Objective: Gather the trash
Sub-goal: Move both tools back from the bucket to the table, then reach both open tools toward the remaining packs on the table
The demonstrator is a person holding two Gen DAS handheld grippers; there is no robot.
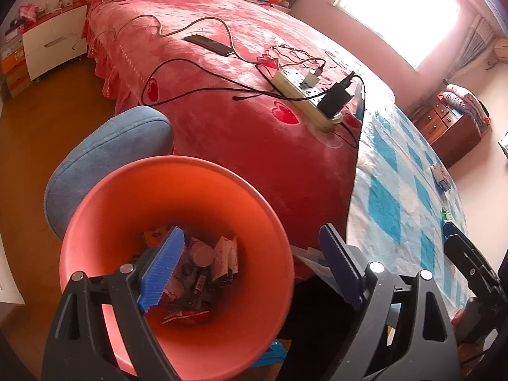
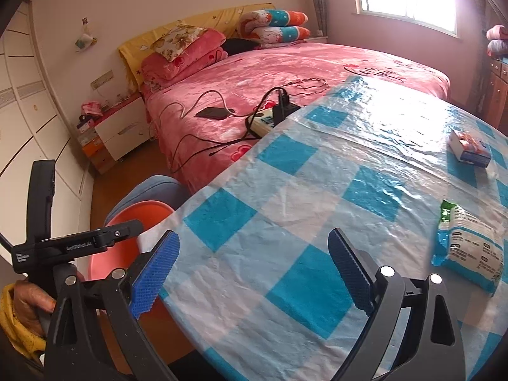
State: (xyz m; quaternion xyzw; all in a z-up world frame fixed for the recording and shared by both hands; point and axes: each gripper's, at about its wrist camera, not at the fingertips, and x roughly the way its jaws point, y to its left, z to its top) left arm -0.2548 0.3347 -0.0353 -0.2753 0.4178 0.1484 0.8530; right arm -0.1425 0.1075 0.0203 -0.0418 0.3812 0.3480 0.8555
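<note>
A table (image 2: 285,222) under a crinkled blue-and-white checked plastic cloth stands against a bed (image 2: 254,73) with a pink fleece cover, in a sunlit bedroom with wood flooring. On the table lie a blue-and-green snack packet (image 2: 466,247) and, farther back, a small carton (image 2: 470,149) (well apart from each other). The right gripper (image 2: 254,273) hangs over the cloth, jaws spread and empty. The left gripper (image 1: 254,263), jaws also spread and empty, sits above the orange trash bin (image 1: 177,190) beside the table, wrappers (image 1: 206,266) heaped inside. A power strip (image 1: 304,98) and a phone (image 1: 209,44) lie on the bed.
</note>
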